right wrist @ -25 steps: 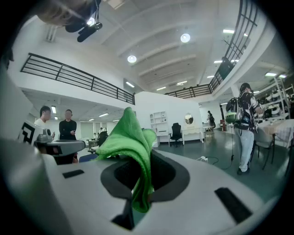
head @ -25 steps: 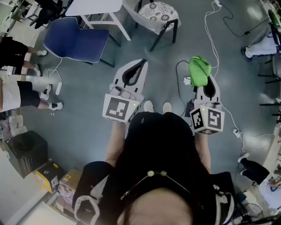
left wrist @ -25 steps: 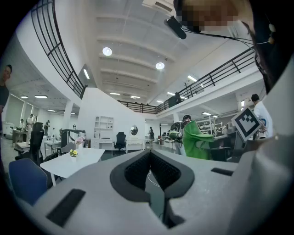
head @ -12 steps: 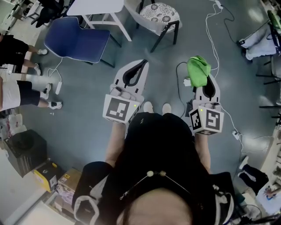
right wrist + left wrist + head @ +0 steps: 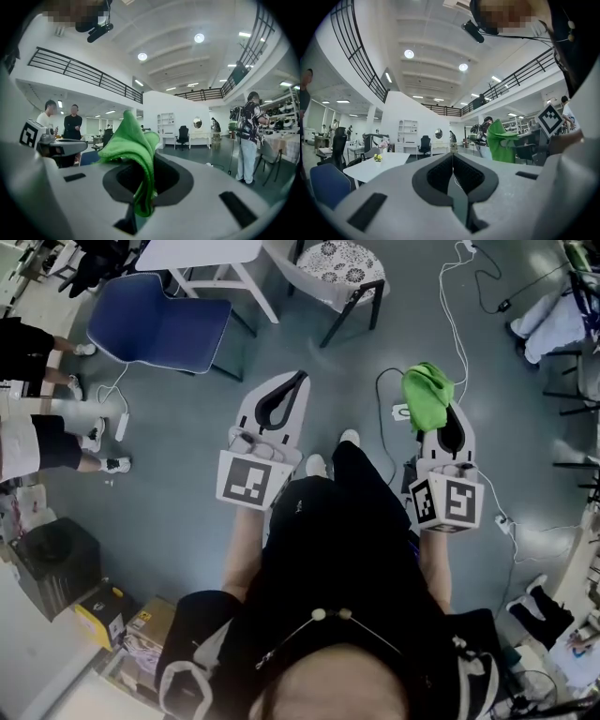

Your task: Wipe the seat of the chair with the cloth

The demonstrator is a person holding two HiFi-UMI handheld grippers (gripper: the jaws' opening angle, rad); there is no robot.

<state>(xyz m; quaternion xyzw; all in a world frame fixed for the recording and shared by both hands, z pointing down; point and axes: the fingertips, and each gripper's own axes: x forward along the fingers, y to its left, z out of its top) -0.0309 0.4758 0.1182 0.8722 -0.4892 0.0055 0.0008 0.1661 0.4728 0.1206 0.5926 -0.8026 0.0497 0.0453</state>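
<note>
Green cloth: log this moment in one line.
right gripper: shut on green cloth | left gripper: shut, empty | blue chair: apart from both

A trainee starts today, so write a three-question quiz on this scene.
1. Which tool holds the cloth?
2. True or false: the left tool has its jaws wide apart.
3. In the head view, the blue chair shows at: A) upper left; B) lower right; C) dead centre.

Key
1. The right tool, with its jaws closed on the cloth.
2. False. Its jaws are together with nothing between them.
3. A
</note>
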